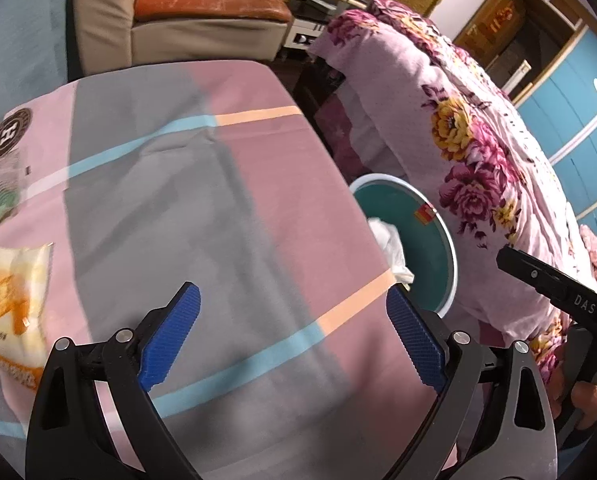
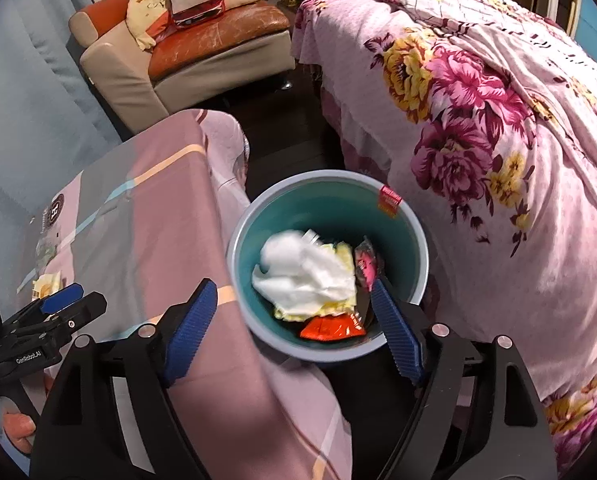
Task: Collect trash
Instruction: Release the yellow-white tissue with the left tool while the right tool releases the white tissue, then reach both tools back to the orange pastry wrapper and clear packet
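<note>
My left tongs [image 1: 292, 336] and right tongs [image 2: 296, 326] have blue ribbed pads on black frames. The table [image 1: 202, 208] wears a cloth of pink and grey blocks with pale blue and peach stripes. The bin [image 2: 402, 240] is teal inside with a pale rim, holding white tissue [image 2: 302, 272] and a red-orange wrapper [image 2: 330, 328]. The bed [image 2: 478, 92] cover is pink with magenta and yellow flowers.

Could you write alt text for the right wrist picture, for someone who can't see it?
The right tool hangs open above a teal bin holding crumpled white tissue and wrappers, between a cloth-covered table and a floral bedspread.
</note>
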